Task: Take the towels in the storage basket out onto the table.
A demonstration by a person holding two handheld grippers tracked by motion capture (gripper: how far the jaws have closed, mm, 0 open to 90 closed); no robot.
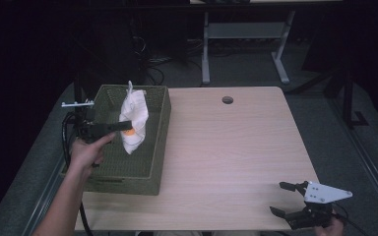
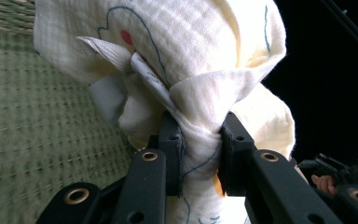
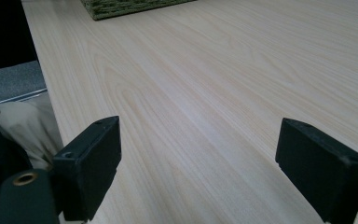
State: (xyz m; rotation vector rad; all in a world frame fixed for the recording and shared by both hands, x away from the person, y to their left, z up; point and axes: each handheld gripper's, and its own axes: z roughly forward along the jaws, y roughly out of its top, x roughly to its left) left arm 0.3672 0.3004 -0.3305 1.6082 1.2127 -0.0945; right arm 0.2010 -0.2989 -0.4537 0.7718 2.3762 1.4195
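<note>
Two grippers in play, left one loaded. Left black two-jaw gripper (image 1: 126, 126) sits at 9 o'clock on the light wood-grain table (image 1: 236, 147), held level by the person's left hand (image 1: 86, 152), jaws pointing toward 3 o'clock across the olive-green woven rectangular basket (image 1: 158, 147). Jaws clamped on a bunched fold of the cream-white quilted cloth with blue line print (image 1: 134, 120). Left gripper view: the black pads (image 2: 172, 154) pinch a narrow waist of the cloth (image 2: 200, 140), fabric bulging above and below the grip, a white sewn-in label (image 2: 149, 81) sticking out toward 10 o'clock. Cloth hangs above the basket interior, upper tip poking up toward 12 o'clock near the far rim, lower end dangling over the basket floor; cannot tell if it touches the weave. Small orange patch shows on the cloth right at the jaw tips. Basket wall (image 2: 37, 140) runs along the left side of that view.

Round cable hole (image 1: 227, 100) in the tabletop at 12 o'clock, well apart from everything.

Right black gripper with grey three-cornered plate (image 1: 281, 197) is at 5 o'clock near the table's near edge, well apart from the basket. Jaws spread wide, nothing between them; right gripper view shows bare wood (image 3: 205, 102) between both pads, basket corner (image 3: 130, 7) far off at 12 o'clock.
</note>
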